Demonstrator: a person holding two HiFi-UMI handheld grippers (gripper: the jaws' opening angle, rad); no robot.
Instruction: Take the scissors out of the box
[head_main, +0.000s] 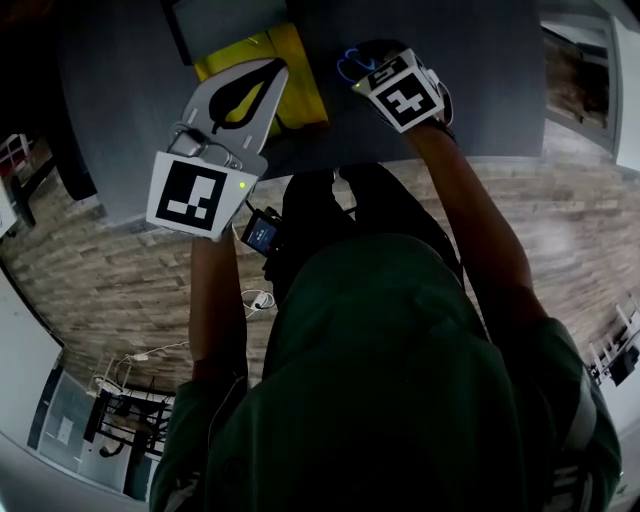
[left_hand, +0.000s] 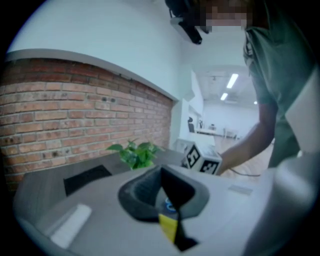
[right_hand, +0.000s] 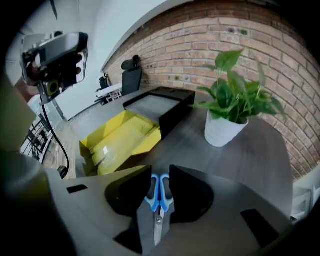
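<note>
Head view: your left gripper (head_main: 274, 72) hangs over the open yellow box (head_main: 298, 90), which sits near the front edge of the grey table (head_main: 500, 90). Your right gripper (head_main: 366, 62) is just right of the box. The blue loops of the scissors (head_main: 349, 66) stick out at its tip, outside the box.

Left gripper view: the claw is pinched narrow and the tips meet. I see nothing gripped. A strip of the box's yellow shows through the slot behind the tips. The right gripper's marker cube (left_hand: 201, 158) is beyond the jaws. A green plant (left_hand: 135, 152) stands further left, in front of a brick wall (left_hand: 60, 110).

Right gripper view: the claw is clamped on the scissors' blue handles, with the blades pointing back at the camera. The scissors are up off the tabletop and apart from the box. The box lies open to the left, and I can't see anything in it. A black case (right_hand: 160, 102) sits just behind the box. The plant stands in a white pot (right_hand: 225, 131) to the right, well clear of the jaws.
</note>
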